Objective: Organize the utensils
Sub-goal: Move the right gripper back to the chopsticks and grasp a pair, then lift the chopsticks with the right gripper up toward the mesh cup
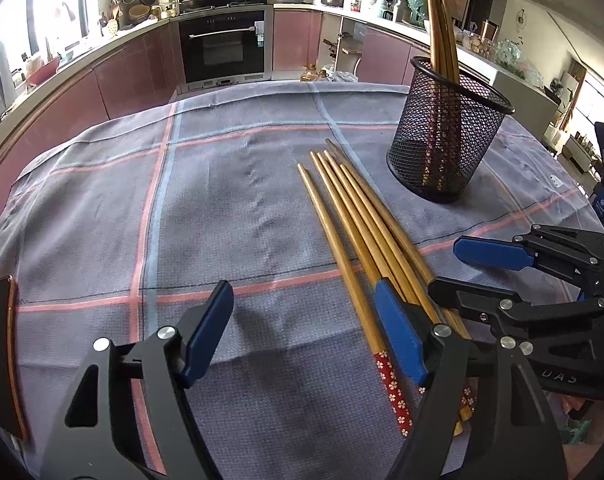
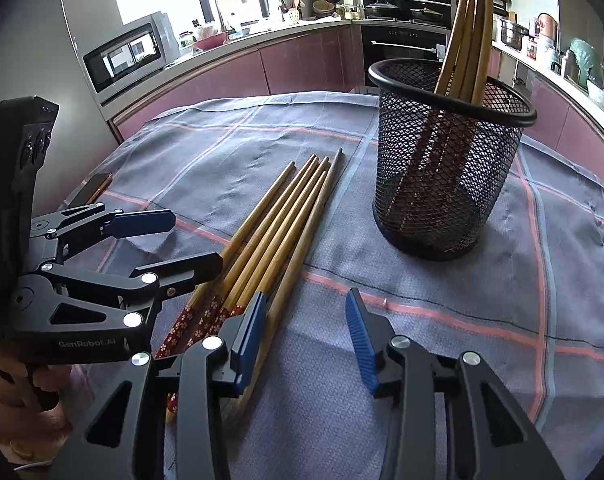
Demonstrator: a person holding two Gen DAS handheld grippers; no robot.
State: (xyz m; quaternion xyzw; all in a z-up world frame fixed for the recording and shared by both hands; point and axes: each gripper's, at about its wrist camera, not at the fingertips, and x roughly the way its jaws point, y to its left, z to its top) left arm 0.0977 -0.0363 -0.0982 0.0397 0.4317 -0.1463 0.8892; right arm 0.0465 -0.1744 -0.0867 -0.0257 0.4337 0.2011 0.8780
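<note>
Several wooden chopsticks point(image 1: 353, 220) point(image 2: 278, 220) with red flowered handle ends lie in a bundle on the checked cloth. A black mesh holder point(image 1: 445, 132) point(image 2: 449, 160) stands upright beyond them, with a few more chopsticks point(image 1: 441, 32) point(image 2: 469, 20) leaning inside it. My left gripper point(image 1: 303, 332) point(image 2: 190, 240) is open at the bundle's handle end; its right finger overlaps the sticks and the leftmost stick runs beneath the gap. My right gripper point(image 2: 305, 340) point(image 1: 461, 272) is open too, its left finger over the rightmost stick, with only cloth between its pads.
The grey cloth with pink and blue stripes point(image 1: 222, 200) point(image 2: 501, 320) covers the table. A dark phone point(image 1: 2, 352) point(image 2: 98, 188) lies at the cloth's left edge. A person's hand point(image 2: 22, 400) holds the left gripper. Kitchen counters and an oven point(image 1: 226, 44) stand behind.
</note>
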